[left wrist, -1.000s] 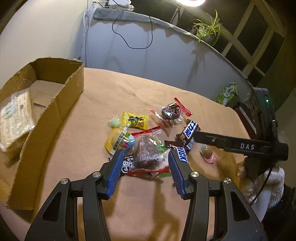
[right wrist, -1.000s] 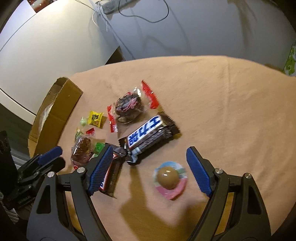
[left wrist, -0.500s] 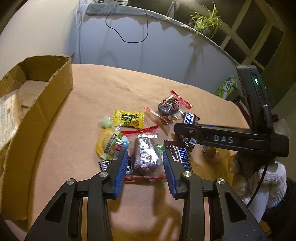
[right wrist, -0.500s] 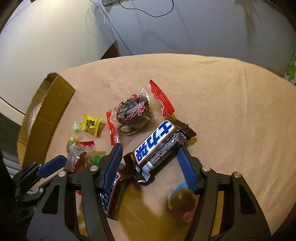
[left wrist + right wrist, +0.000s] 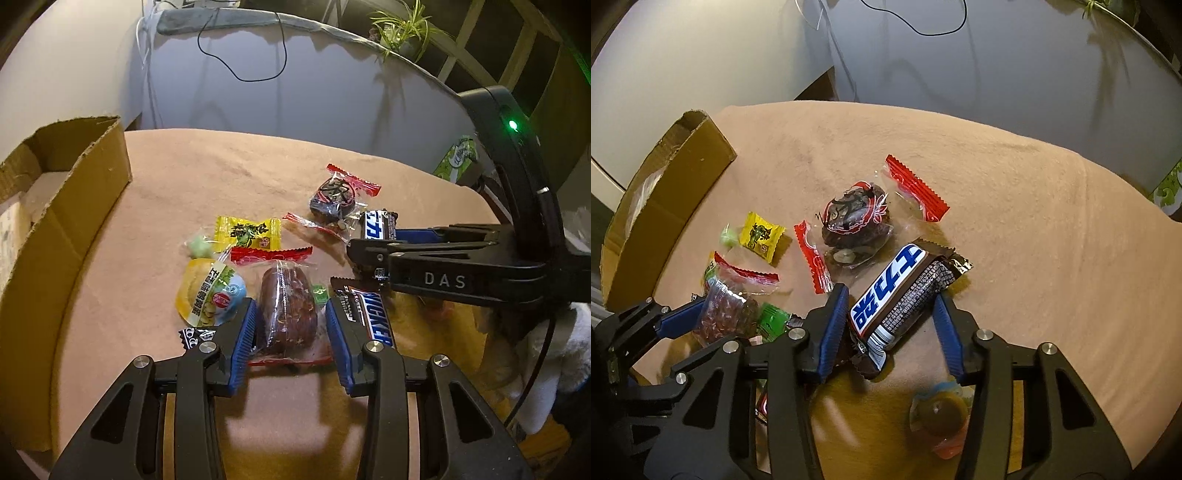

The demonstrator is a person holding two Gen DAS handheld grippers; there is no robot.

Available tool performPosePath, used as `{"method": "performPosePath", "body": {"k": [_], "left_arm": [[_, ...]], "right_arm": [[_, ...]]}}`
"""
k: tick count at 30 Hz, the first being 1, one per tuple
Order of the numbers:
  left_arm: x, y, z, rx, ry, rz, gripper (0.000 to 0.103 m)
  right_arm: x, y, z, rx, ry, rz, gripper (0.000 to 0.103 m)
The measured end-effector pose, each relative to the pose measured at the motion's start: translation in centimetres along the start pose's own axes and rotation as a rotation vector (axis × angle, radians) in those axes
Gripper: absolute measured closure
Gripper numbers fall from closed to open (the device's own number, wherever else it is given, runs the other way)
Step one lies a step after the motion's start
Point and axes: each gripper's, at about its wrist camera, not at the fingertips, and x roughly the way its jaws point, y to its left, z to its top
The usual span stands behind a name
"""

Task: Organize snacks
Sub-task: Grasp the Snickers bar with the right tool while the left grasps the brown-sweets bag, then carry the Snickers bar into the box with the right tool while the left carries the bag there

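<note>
My left gripper (image 5: pixel 291 332) is shut on a brown snack packet (image 5: pixel 288 314) with red wrapper ends that lies on the tan cloth; both blue pads touch its sides. My right gripper (image 5: pixel 892 325) points steeply down over a chocolate bar (image 5: pixel 901 291) with a blue and white label. Its jaws are closing, the bar lies slanted between them, and both pads touch it. In the left wrist view the right gripper (image 5: pixel 375 245) reaches in from the right. A cardboard box (image 5: pixel 74 206) stands open at the left.
Loose on the cloth are a second chocolate bar (image 5: pixel 373 321), a yellow candy (image 5: pixel 249 230), a green candy (image 5: pixel 199 247), a round yellow packet (image 5: pixel 208 295) and a dark snack in clear wrap (image 5: pixel 855 218). A jelly cup (image 5: pixel 940 417) lies under my right gripper. A wall runs behind the table.
My left jaws narrowed onto the brown packet. My right gripper shifted from the jelly cup over to the blue-labelled chocolate bar, and its jaws closed in on the bar.
</note>
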Motion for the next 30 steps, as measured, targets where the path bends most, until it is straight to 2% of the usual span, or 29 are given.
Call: {"method": "performPosePath", "body": {"k": [5,11,22,30], "left_arm": [[0.0,-0.1,-0.1,0.005,-0.014,0.007,0.068],[-0.5,0.7,-0.4,-0.029,-0.018,-0.022,0.069],[-3.9,1.9,-0.7,-0.059,-0.093,-0.055,0.069],[-7.1,2.4,-0.7,-0.057,-0.157,-0.037,0.069]], "right_arm": [[0.6,1.0,0.5,-0.034,-0.002,-0.040,0.054],[0.4,0.0,-0.1,0.026,-0.013,0.010,0.058],[-3.0,-2.2,-2.2,0.119,-0.075,0.044,0.058],[-5.9,-2.2,-2.1,0.130,-0.143,0.035,0.058]]}}
